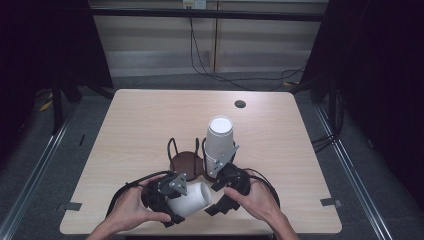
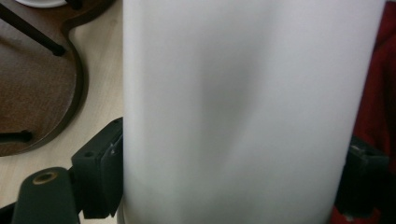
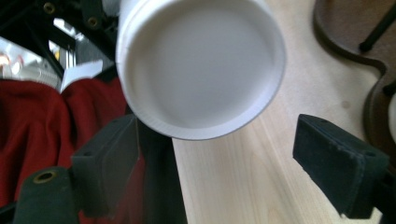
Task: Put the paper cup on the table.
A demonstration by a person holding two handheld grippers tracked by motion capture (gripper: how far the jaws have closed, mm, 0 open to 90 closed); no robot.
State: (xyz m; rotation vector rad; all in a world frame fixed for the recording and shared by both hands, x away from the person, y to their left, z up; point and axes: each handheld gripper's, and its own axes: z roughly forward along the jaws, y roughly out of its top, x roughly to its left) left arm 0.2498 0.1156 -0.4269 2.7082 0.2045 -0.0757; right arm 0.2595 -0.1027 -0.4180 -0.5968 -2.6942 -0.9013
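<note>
The left gripper [image 1: 172, 199] is clamped across the wall of a white paper cup [image 1: 191, 199]; in the left gripper view the cup [image 2: 243, 112] fills the gap, with a black jaw pressed on each side of it. The cup lies on its side, just in front of the brown wire-loop holder [image 1: 182, 162] and off its base, its closed bottom turned toward the right gripper [image 1: 225, 192].

The right gripper has its jaws apart and holds nothing. In its own view the cup's recessed bottom [image 3: 201, 65] hangs just ahead of the jaws, between them and a little to one side, not touching either.

A second cup [image 1: 219, 137] stands upside down in the holder's right-hand slot, beside the right gripper.

The held cup looks light, thin-walled and easy to crush, and its smooth wall is likely slippery. The stiffest places to take it are probably the rolled rim and the bottom ring; mid-wall wants only a light squeeze, or it will likely dent.

The table [image 1: 140, 120] beyond the holder is bare wood.
</note>
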